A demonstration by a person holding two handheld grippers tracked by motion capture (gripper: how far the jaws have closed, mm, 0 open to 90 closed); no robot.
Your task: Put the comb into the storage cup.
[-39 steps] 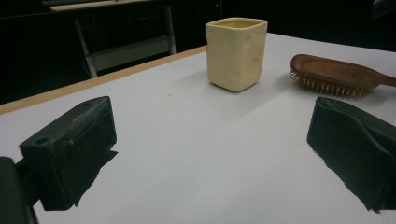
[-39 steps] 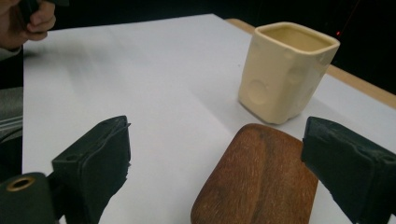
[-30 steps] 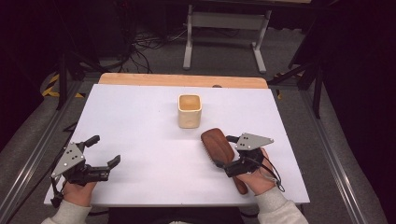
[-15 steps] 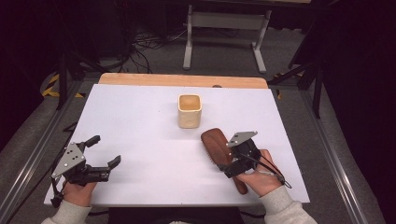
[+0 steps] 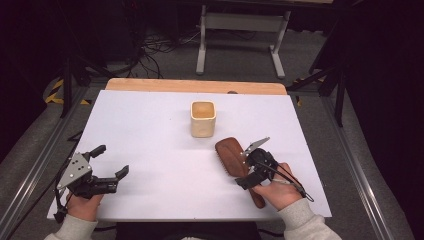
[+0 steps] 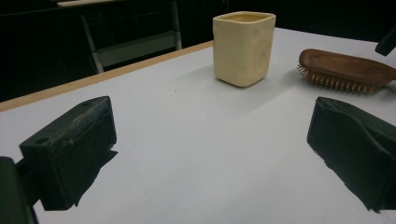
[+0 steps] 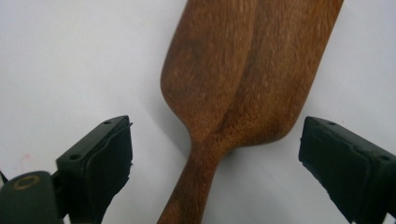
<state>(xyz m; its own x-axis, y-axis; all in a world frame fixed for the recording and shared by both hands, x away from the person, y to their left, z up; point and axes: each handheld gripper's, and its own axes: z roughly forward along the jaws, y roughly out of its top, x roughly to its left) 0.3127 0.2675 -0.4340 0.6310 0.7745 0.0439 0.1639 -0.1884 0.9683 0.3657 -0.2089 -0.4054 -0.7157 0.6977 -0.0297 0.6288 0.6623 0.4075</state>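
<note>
I see a brown wooden hairbrush (image 5: pixel 231 155) lying flat on the white bench (image 5: pixel 150 135), bristles down, smooth back up, in the right half toward the near edge. Its oval head points toward the far edge; its handle runs back toward the near right corner. A cream, square-mouthed cup (image 5: pixel 203 119) with rounded corners stands upright near the bench's middle, closer to the far edge, just beyond the brush head and apart from it.

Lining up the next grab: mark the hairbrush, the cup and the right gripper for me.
hairbrush (image 7: pixel 233 70): right gripper view, wooden back of its head.
cup (image 5: pixel 203 122): high view, its front wall.
right gripper (image 5: pixel 248 167): high view, midway between its open jaws, above the brush.
</note>
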